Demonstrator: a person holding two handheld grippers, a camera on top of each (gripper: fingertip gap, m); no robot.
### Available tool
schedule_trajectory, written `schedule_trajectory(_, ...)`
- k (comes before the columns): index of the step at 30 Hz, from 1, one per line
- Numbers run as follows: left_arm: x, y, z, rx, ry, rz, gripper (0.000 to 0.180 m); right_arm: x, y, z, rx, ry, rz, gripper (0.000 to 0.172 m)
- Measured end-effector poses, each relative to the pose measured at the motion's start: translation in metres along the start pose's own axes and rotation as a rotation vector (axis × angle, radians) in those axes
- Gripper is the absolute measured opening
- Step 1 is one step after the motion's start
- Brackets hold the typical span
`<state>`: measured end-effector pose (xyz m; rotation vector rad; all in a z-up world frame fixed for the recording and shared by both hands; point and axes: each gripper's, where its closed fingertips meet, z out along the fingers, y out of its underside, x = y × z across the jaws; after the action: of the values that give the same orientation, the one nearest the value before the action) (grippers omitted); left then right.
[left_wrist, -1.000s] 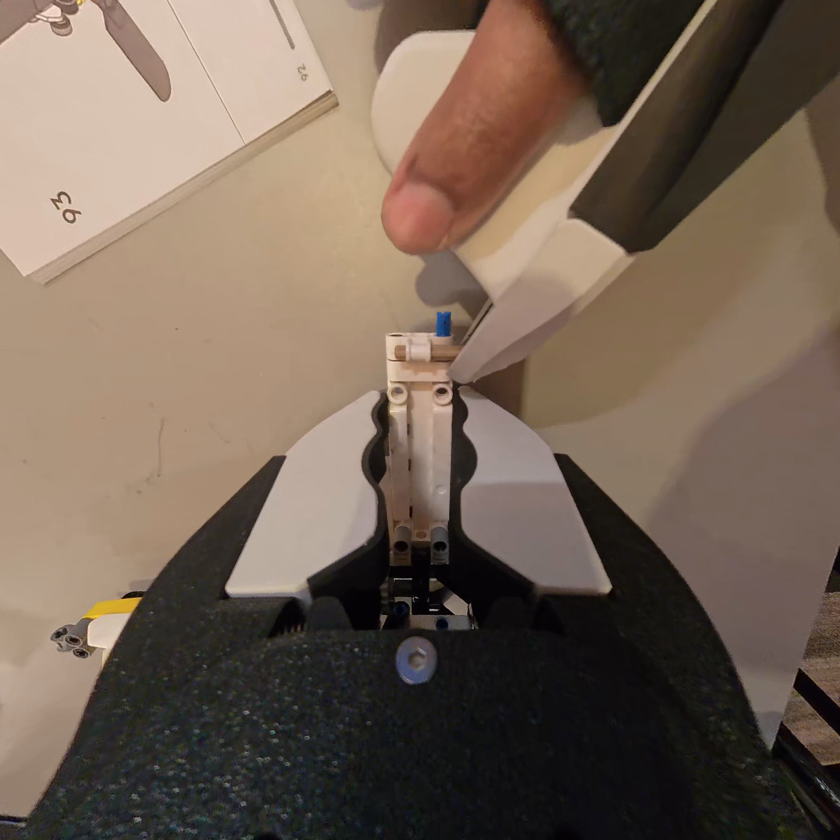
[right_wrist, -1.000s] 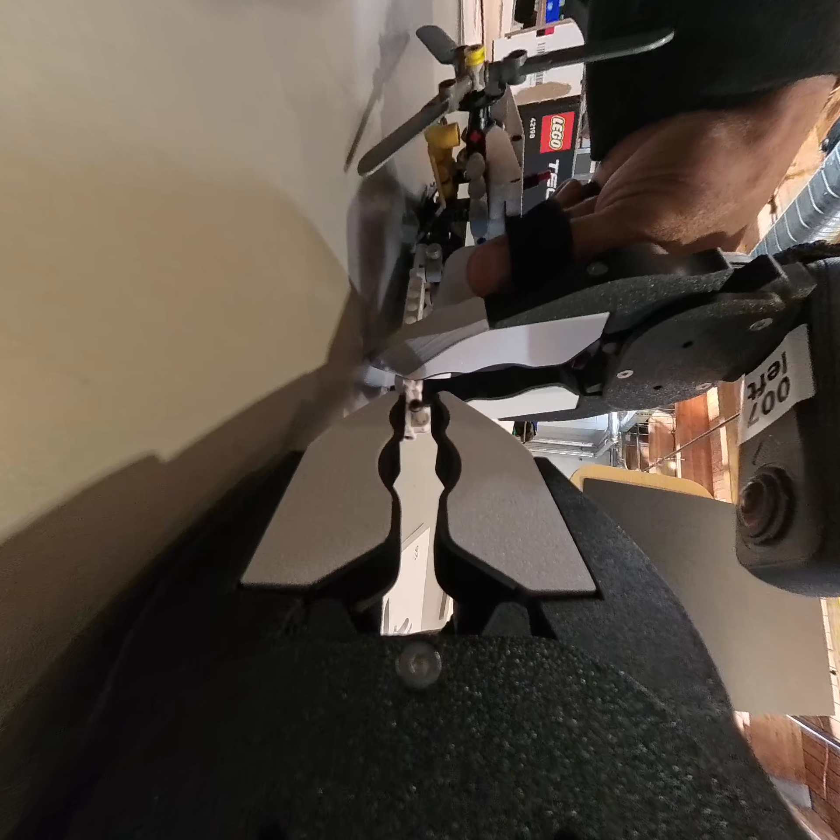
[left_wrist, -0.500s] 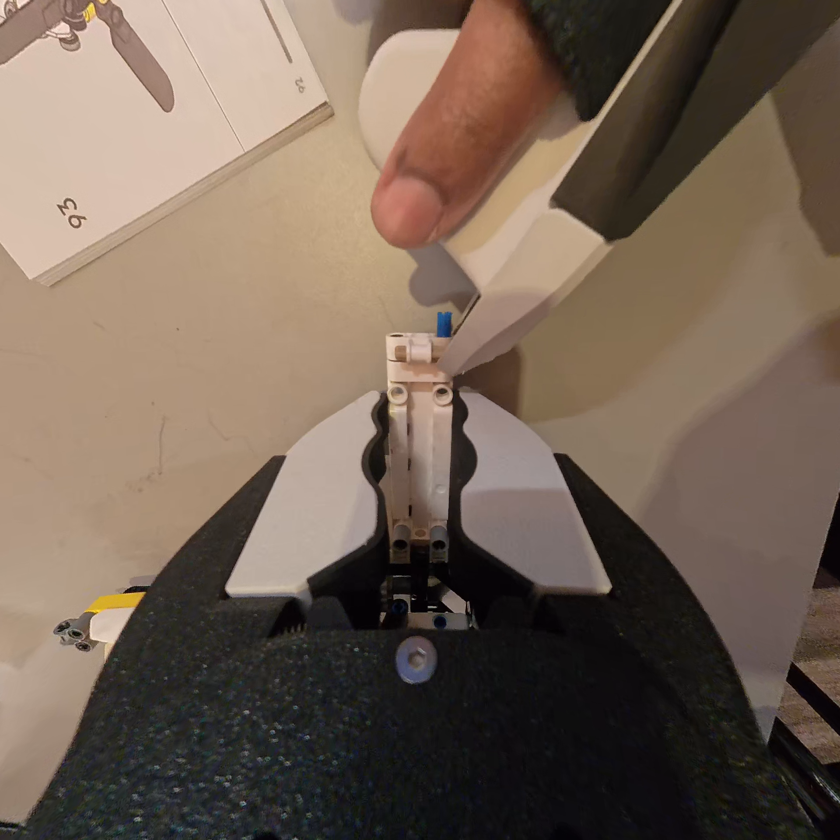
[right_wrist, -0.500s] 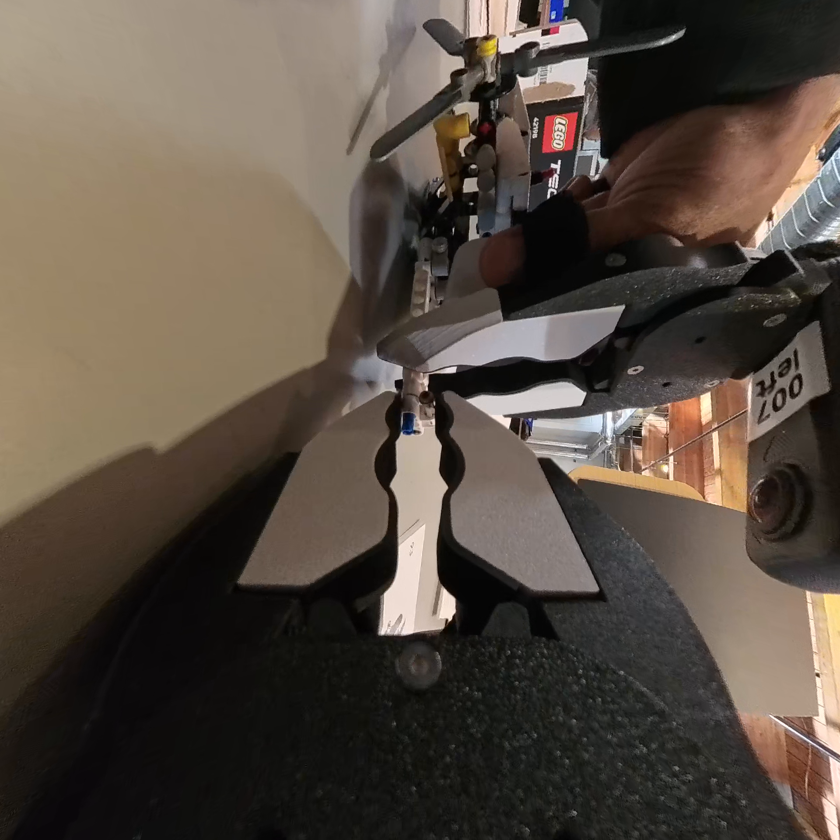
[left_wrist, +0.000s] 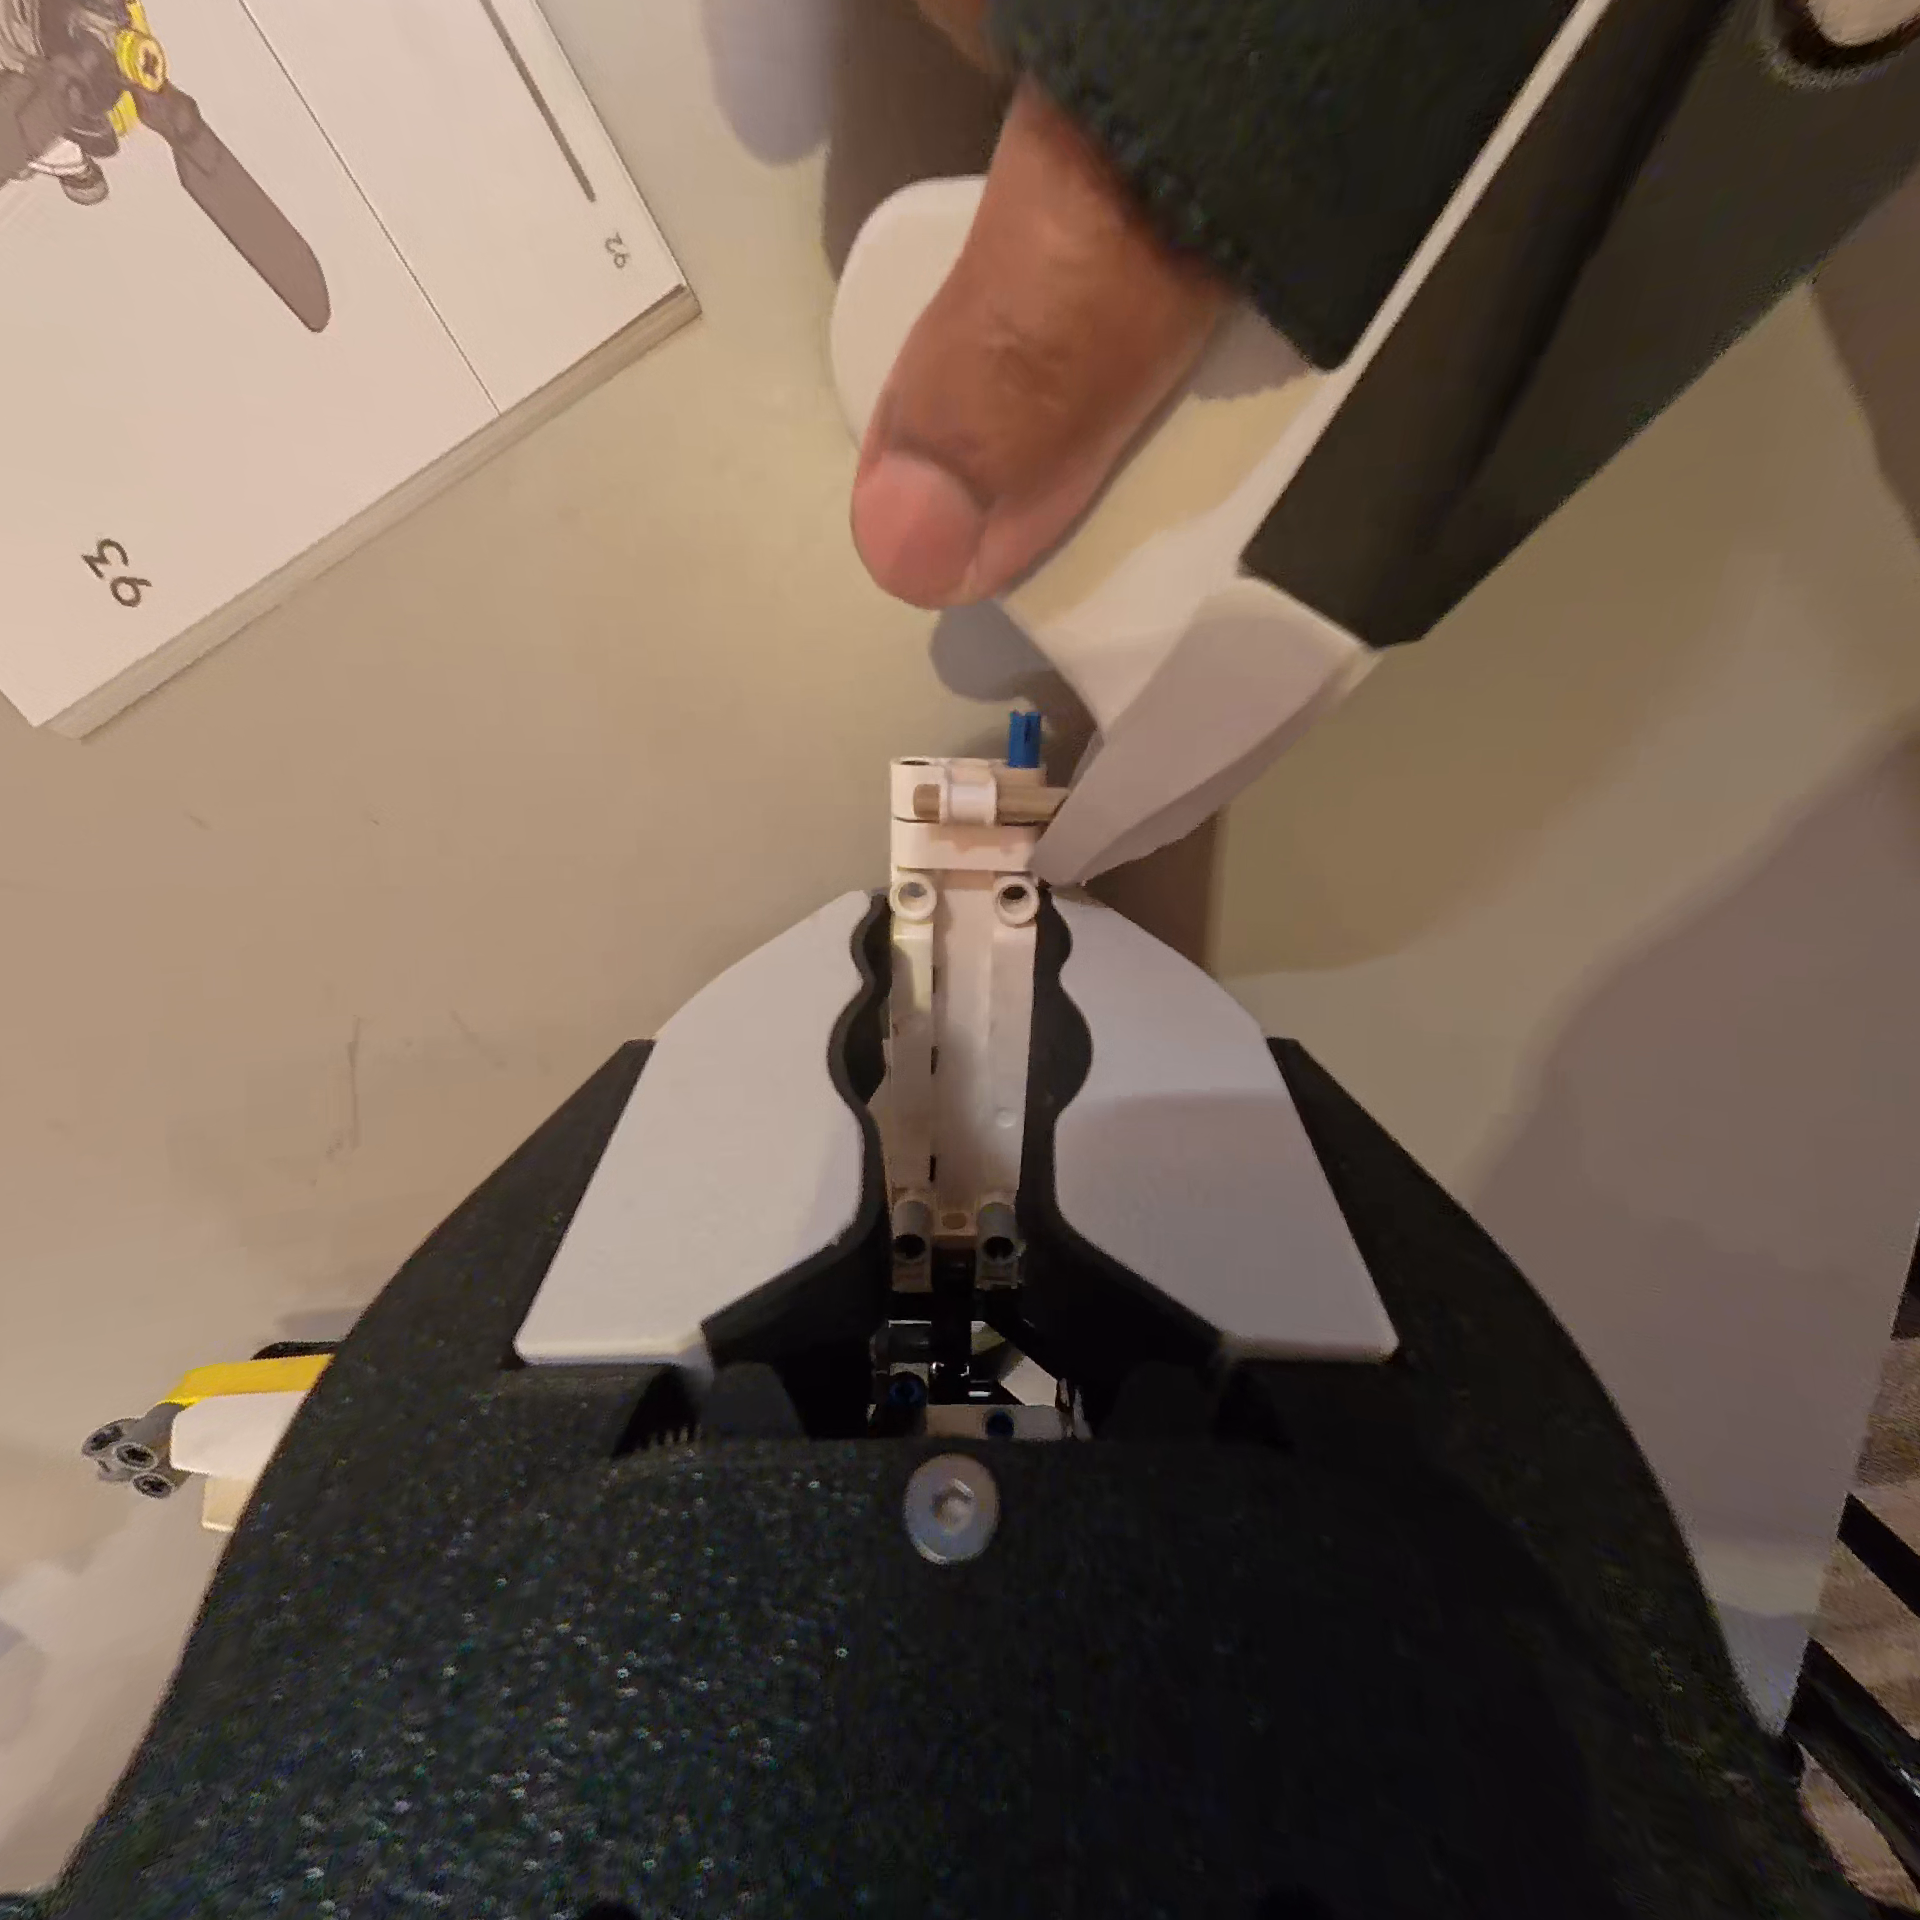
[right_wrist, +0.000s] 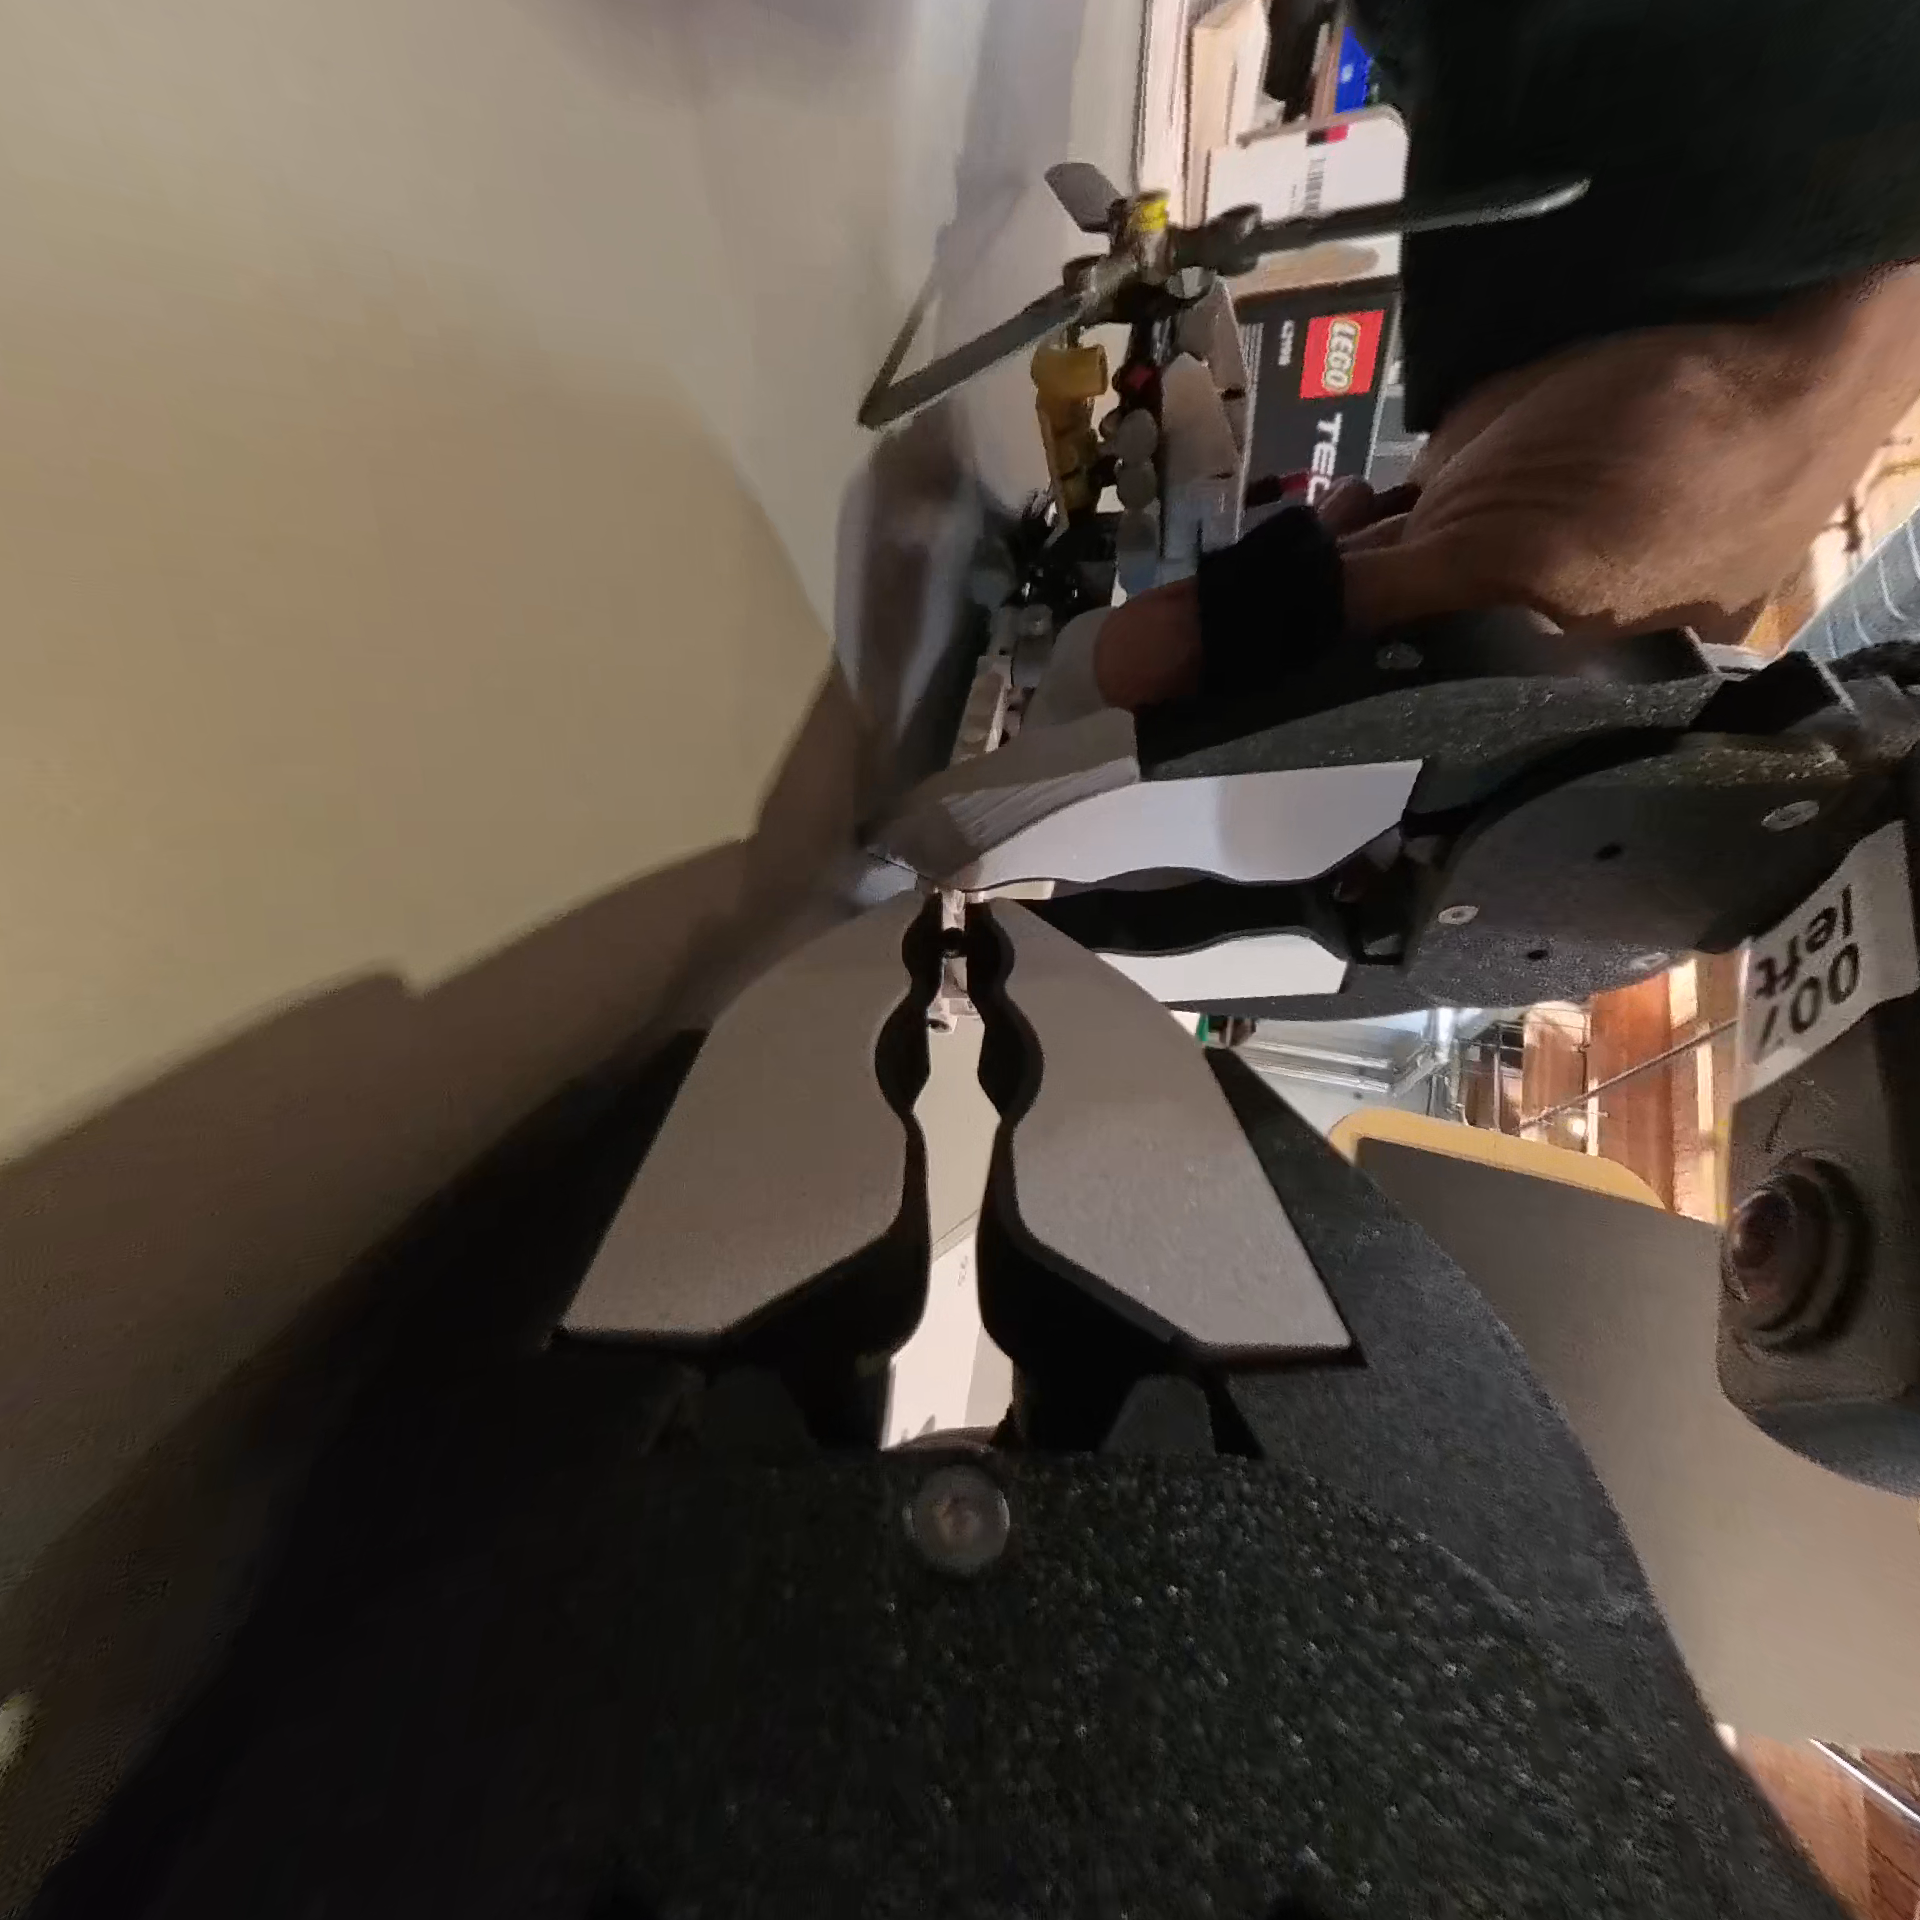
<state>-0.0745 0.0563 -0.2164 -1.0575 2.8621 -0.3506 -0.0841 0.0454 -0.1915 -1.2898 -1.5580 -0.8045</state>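
Open instruction booklet (left_wrist: 312, 343) far left on beige counter (left_wrist: 520, 935). Small grey-yellow brick part (left_wrist: 177, 1444) lower left. Left gripper (left_wrist: 964, 914) centre, jaws clamped on white brick assembly (left_wrist: 961, 1039), pads pressing both sides. Blue pin (left_wrist: 1023, 736) on assembly top. Right gripper (left_wrist: 1060, 868) tips nearly together, pinching tan axle end (left_wrist: 1039, 800). Brick helicopter model (right_wrist: 1132, 343) behind, beside dark box (right_wrist: 1320, 405).

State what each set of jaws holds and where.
Left gripper clamps the white brick assembly along its long sides. Right gripper pinches that assembly's tan-pin end.
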Motion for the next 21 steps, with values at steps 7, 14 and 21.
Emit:
schedule_trajectory(7, 0.0021, -0.0009, 0.0003, -0.001, 0.007, 0.009, 0.028, -0.0008, -0.0017, -0.0026, -0.012, 0.006, -0.012, 0.004)
schedule_trajectory(14, 0.0034, -0.0017, 0.0005, -0.002, 0.013, 0.011, 0.028, -0.0012, -0.0027, -0.0048, -0.023, 0.016, -0.035, 0.004)
schedule_trajectory(21, 0.0054, -0.0027, 0.0006, -0.002, 0.019, 0.022, 0.028, -0.002, -0.0053, -0.0071, -0.024, 0.025, -0.053, 0.003)
